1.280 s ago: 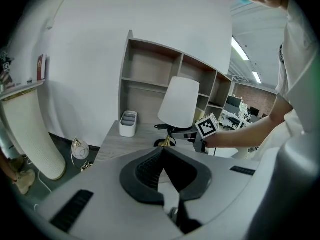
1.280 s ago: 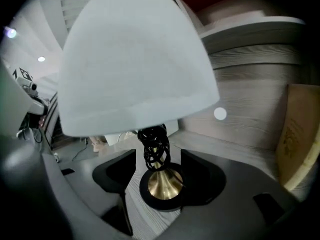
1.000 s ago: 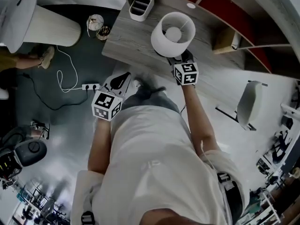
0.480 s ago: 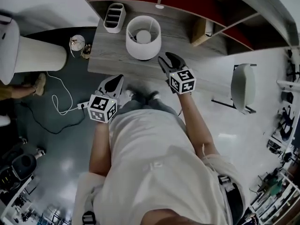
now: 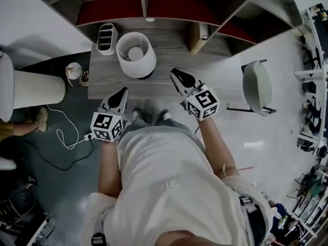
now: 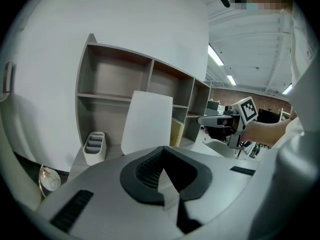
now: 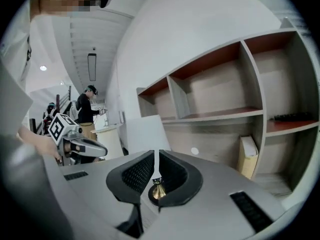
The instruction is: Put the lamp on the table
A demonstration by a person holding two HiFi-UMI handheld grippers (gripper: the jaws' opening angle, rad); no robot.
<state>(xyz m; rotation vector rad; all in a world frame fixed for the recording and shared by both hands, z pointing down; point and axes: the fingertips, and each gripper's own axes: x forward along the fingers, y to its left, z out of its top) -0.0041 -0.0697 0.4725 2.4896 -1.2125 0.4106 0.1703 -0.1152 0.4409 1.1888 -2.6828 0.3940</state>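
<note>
Our lamp (image 5: 136, 55) stands toward the worktop's (image 5: 174, 46) back-left corner. Left gripper (image 5: 121, 93) jaws are together; right gripper (image 5: 176, 75) jaws are closing together on nothing.

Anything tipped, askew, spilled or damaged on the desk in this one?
Nothing stands out. The lamp stands upright on the table, beside the white organizer, which is also upright. No spill or damage shows.
</note>
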